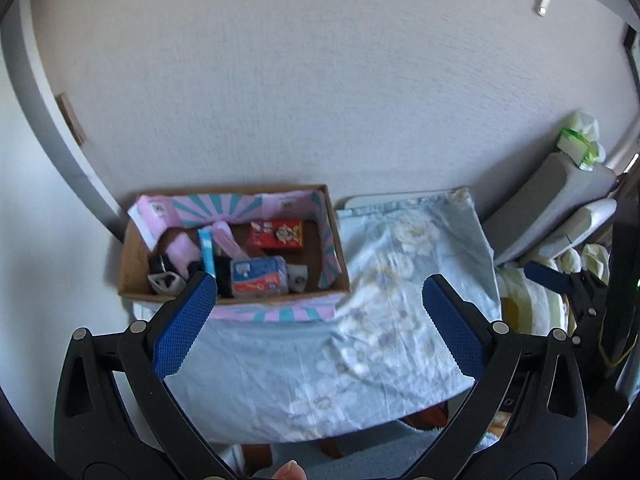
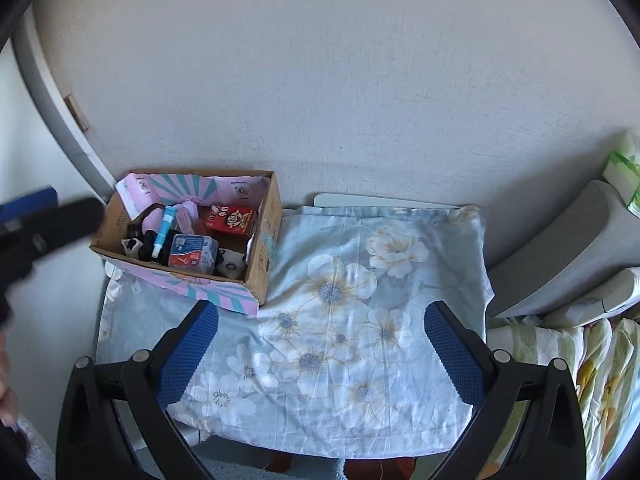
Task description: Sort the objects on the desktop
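A cardboard box [image 1: 134, 264] [image 2: 267, 248] with pink and teal flaps stands at the table's back left. It holds a red carton [image 1: 276, 234] [image 2: 231, 220], a blue and orange pack [image 1: 258, 276] [image 2: 192, 254], a light blue tube [image 1: 207, 250] [image 2: 165, 226], pink items and black and white items. My left gripper [image 1: 320, 300] is open and empty, held above the table in front of the box. My right gripper [image 2: 320, 324] is open and empty above the table's middle. The left gripper also shows blurred at the left edge of the right wrist view [image 2: 48, 224].
A light blue floral cloth [image 1: 384, 320] [image 2: 360, 320] covers the small table against a white wall. A grey chair or appliance [image 1: 560, 208] [image 2: 568, 248] and green-striped bedding [image 2: 600, 380] lie to the right. A grey pipe [image 1: 40, 100] runs down the wall at left.
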